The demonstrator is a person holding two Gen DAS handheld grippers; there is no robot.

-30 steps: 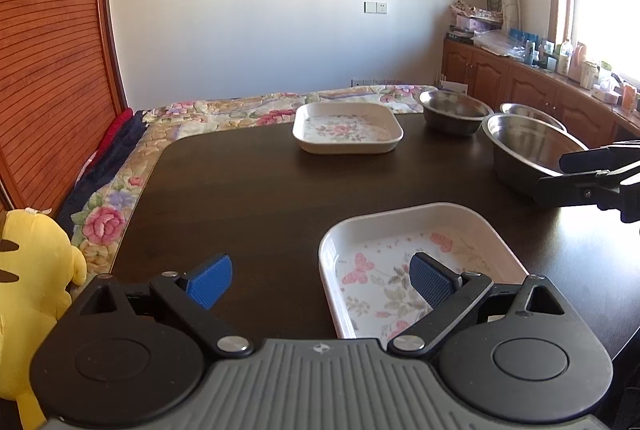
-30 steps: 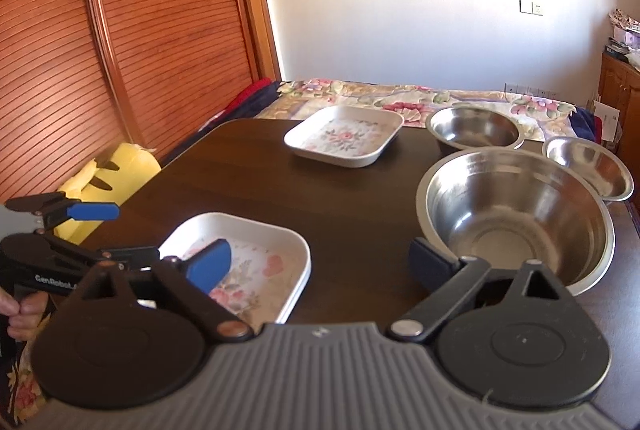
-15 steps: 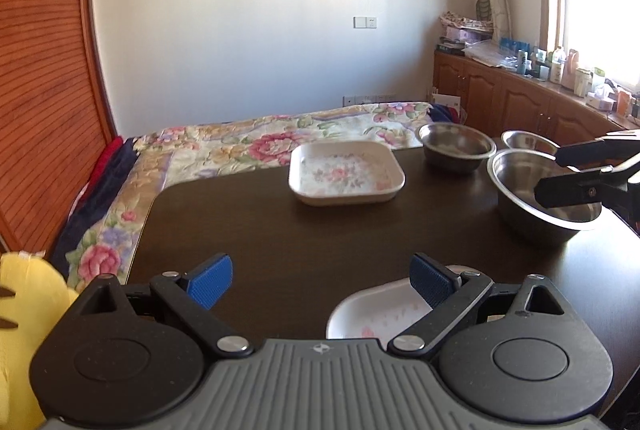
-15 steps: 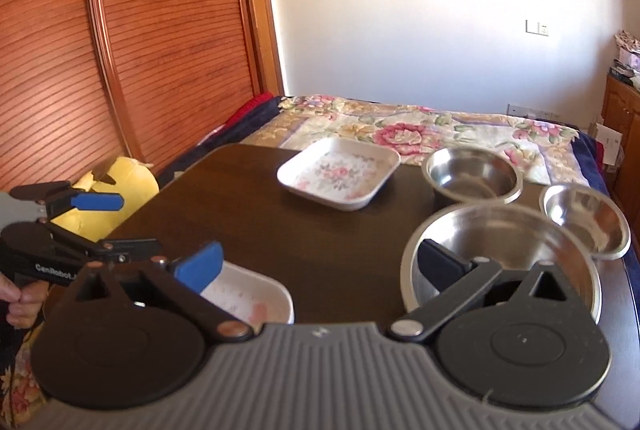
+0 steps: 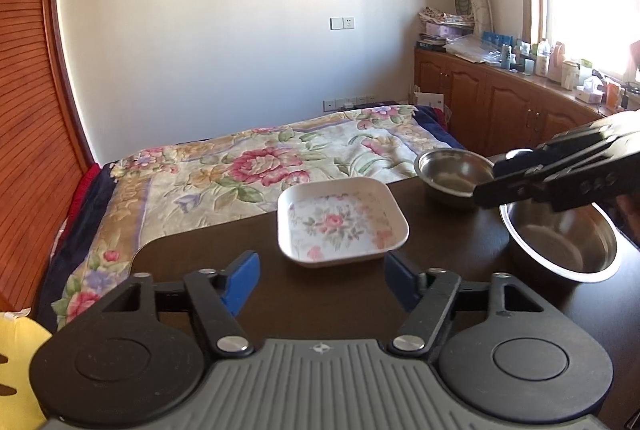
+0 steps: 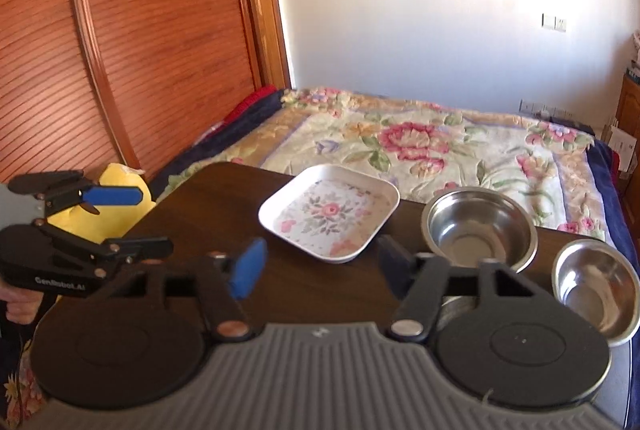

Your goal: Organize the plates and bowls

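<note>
A white square floral plate (image 5: 342, 221) (image 6: 330, 212) lies at the far end of the dark table (image 5: 320, 294). Steel bowls stand to its right: a medium bowl (image 5: 454, 172) (image 6: 480, 232), a large bowl (image 5: 560, 238) nearer, and a small bowl (image 6: 596, 284) at the right edge. My left gripper (image 5: 322, 282) is open and empty above the table, short of the plate; it also shows in the right wrist view (image 6: 112, 218). My right gripper (image 6: 320, 266) is open and empty; it shows in the left wrist view (image 5: 560, 170) above the large bowl.
A bed with a floral cover (image 5: 280, 158) lies beyond the table's far edge. A wooden slatted wardrobe (image 6: 120, 30) stands at the left. A yellow plush toy (image 6: 116, 198) sits left of the table. Wooden cabinets with clutter (image 5: 520, 90) run along the right wall.
Both grippers have lifted and tilted up. The near butterfly plate has dropped out of both views, and the far plate and bowls now sit closer to the fingers.
</note>
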